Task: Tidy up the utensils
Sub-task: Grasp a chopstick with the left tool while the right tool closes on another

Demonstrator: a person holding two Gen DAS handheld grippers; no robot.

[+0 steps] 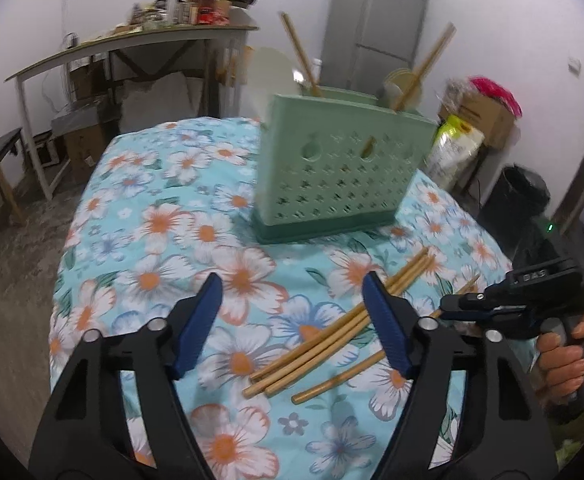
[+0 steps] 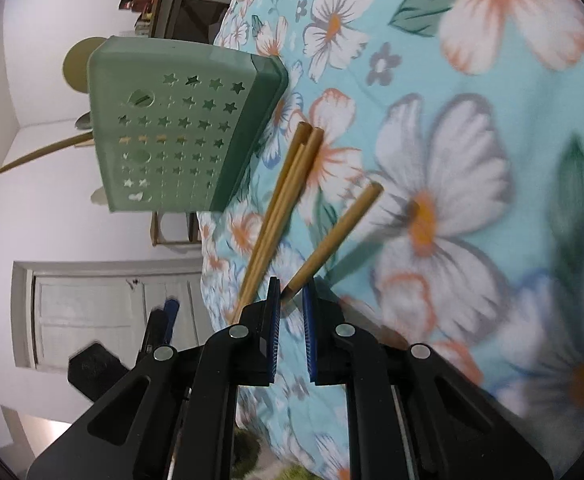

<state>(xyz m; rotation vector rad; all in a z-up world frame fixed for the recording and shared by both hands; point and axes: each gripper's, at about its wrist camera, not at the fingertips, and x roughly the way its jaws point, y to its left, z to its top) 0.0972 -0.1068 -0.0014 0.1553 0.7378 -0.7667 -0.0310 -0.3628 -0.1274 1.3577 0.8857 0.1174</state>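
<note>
Closing our right claw [image 2: 292,310] on one chopstick [image 2: 334,238] | tip sitting between nearly shut pads | squeezing straight | left claw [image 1: 292,320] hanging wide open.

The left gripper [image 1: 292,300] hangs above the table with its blue-padded fingers [image 1: 200,320] spread wide apart, nothing between them. The right gripper [image 2: 291,300] is rolled onto its side and lies low, its fingers [image 2: 274,320] drawn close together with only a narrow gap left. In the left wrist view a bare hand [image 1: 568,356] wraps around the right gripper's handle at the right edge.
</note>
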